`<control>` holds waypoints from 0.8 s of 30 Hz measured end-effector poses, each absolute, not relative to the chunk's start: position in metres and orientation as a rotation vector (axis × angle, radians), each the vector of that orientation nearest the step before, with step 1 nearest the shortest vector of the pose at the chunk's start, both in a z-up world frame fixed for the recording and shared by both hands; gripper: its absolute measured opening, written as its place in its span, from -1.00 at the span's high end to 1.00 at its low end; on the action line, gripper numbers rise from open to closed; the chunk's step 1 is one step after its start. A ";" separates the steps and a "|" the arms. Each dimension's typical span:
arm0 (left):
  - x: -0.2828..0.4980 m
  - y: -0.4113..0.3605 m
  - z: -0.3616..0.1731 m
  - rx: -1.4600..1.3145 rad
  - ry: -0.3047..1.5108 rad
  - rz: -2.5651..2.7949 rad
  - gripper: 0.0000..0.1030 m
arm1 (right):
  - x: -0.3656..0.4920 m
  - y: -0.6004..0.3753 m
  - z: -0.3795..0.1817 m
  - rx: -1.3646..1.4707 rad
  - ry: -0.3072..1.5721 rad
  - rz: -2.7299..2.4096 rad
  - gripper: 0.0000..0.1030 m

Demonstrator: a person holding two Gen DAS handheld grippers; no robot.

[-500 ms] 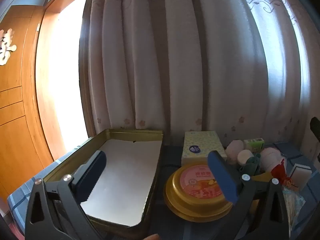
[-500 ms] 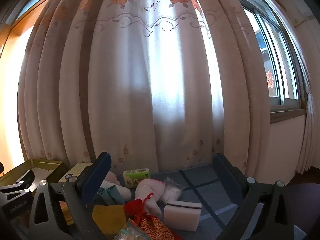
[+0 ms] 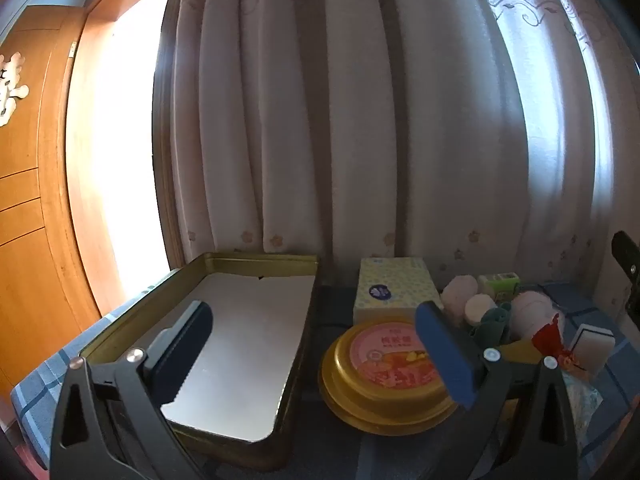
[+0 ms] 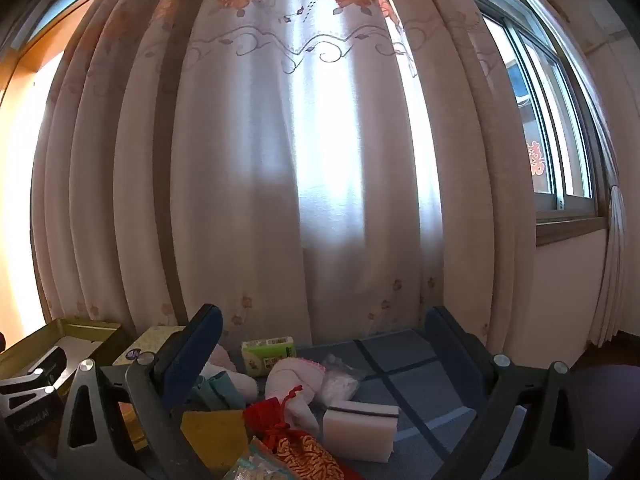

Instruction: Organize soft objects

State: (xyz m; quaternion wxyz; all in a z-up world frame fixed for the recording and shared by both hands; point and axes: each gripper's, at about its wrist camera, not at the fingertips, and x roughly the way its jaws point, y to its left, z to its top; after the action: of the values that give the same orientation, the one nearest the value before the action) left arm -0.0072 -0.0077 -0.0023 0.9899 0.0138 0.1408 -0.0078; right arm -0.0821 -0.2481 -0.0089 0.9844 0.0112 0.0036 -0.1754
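Soft objects (image 4: 296,380) are heaped on the blue checked cloth (image 4: 404,364) before the curtain. Only from the left wrist is the gold tin's (image 3: 248,258) bare floor seen; bare cloth is shown rightward only from the right. Both left gripper (image 3: 312,332) and right gripper (image 4: 320,340) are spread wide, nothing between.

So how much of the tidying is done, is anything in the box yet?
Nothing looks done: the gold rectangular tin tray holds only its white liner. Both the left gripper and right gripper are open and hold nothing. Left: the white sponge block, red drawstring pouch and pink rolled cloth.
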 end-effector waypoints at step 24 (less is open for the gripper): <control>-0.006 -0.002 0.000 0.016 0.292 -0.018 -0.99 | -0.082 -0.245 -0.009 0.008 0.007 -0.334 -0.99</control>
State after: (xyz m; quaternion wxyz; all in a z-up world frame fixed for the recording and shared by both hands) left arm -0.0060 -0.0022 -0.0002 0.9893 0.0078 0.1455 -0.0091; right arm -0.0815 -0.2446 -0.0089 0.9861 0.0038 0.0033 -0.1660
